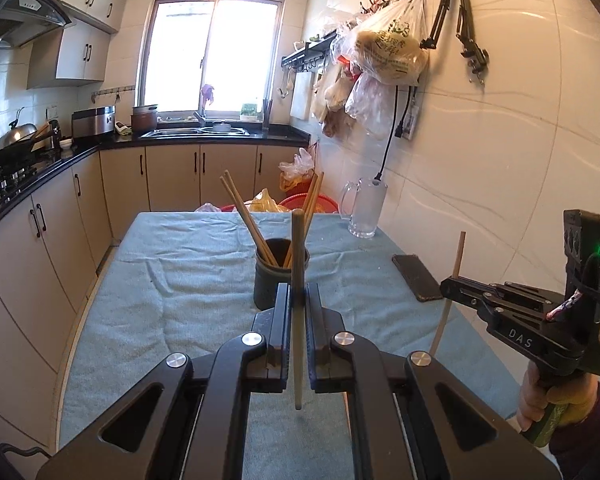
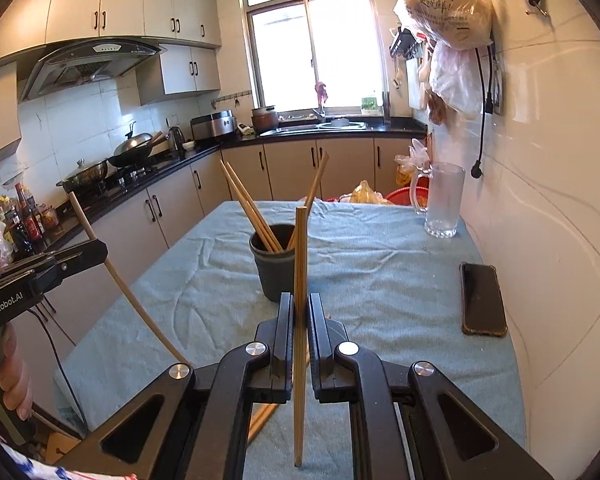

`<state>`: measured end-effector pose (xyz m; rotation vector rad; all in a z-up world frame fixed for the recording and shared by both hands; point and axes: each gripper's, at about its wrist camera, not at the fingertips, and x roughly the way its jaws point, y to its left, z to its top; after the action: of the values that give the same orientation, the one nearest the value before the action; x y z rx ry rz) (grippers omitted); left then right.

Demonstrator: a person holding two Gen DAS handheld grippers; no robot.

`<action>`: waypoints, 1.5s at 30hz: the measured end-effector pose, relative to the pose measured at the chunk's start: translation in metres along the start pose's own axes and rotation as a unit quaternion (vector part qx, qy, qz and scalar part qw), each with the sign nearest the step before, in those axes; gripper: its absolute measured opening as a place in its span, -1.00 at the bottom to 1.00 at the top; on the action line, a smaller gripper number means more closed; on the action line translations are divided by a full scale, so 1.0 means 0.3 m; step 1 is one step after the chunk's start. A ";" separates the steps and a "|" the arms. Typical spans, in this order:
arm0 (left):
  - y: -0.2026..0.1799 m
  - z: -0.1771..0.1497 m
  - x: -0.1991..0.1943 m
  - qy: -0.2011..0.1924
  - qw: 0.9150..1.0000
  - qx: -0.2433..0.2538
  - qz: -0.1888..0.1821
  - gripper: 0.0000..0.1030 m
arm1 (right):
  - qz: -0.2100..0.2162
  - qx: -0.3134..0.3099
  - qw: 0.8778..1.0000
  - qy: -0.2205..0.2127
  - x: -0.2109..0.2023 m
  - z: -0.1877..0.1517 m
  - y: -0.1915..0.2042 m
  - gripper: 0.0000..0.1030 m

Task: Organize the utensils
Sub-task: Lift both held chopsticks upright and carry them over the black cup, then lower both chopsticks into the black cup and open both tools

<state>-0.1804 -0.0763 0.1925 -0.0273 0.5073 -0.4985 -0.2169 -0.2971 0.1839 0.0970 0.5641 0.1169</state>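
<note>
We read the dark cylindrical utensil holder (image 1: 281,276), standing mid-way along the blue-towelled table (image 1: 180,280) with several wooden chopsticks (image 1: 244,220) in it, as the goal. Each gripper clamps one upright wooden chopstick, the left gripper (image 1: 298,292) a paler one (image 1: 298,264), the right gripper (image 2: 300,304) a browner one (image 2: 300,280), probably to drop them in end-first. Only the right wrist view shows another chopstick (image 2: 264,420) lying on the cloth beneath the tongs.

Each camera looks forward and slightly down along its own tool, close above the surface (image 1: 172,280). Both views face the window (image 2: 312,52) and share the dark cup (image 1: 281,276).

Holder (image 1: 281,272) mid-table (image 1: 180,280); phone (image 1: 417,277) at its right, mug (image 1: 365,208) behind.
</note>
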 end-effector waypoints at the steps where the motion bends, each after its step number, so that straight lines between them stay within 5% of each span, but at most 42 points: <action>1: 0.006 0.016 0.000 -0.001 1.000 -0.003 -0.003 -0.88 | 0.001 -0.001 1.000 -0.002 0.005 0.014 0.000 -0.87; 15: 0.061 0.366 0.132 -0.048 0.999 -0.016 0.010 -0.88 | 0.010 0.043 0.994 -0.100 0.142 0.381 -0.016 -0.87; 21: 0.099 0.494 0.327 -0.021 0.999 -0.037 -0.002 -0.88 | 0.013 0.063 0.990 -0.126 0.285 0.524 -0.016 -0.87; 31: 0.135 0.439 0.671 0.077 0.996 -0.047 -0.011 -0.88 | 0.024 0.098 0.994 -0.052 0.591 0.467 -0.086 -0.86; 39: 0.127 0.429 0.701 0.079 0.996 -0.043 -0.007 -0.87 | 0.045 0.115 0.992 -0.016 0.688 0.428 -0.126 -0.85; 45: 0.138 0.420 0.606 0.058 0.997 -0.047 0.002 -0.20 | 0.066 0.120 0.990 -0.015 0.687 0.448 -0.118 -0.73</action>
<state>0.0354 -0.1363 0.2134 -0.0882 0.6452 -0.4743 0.0313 -0.3120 0.1840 0.3703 0.5406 0.1751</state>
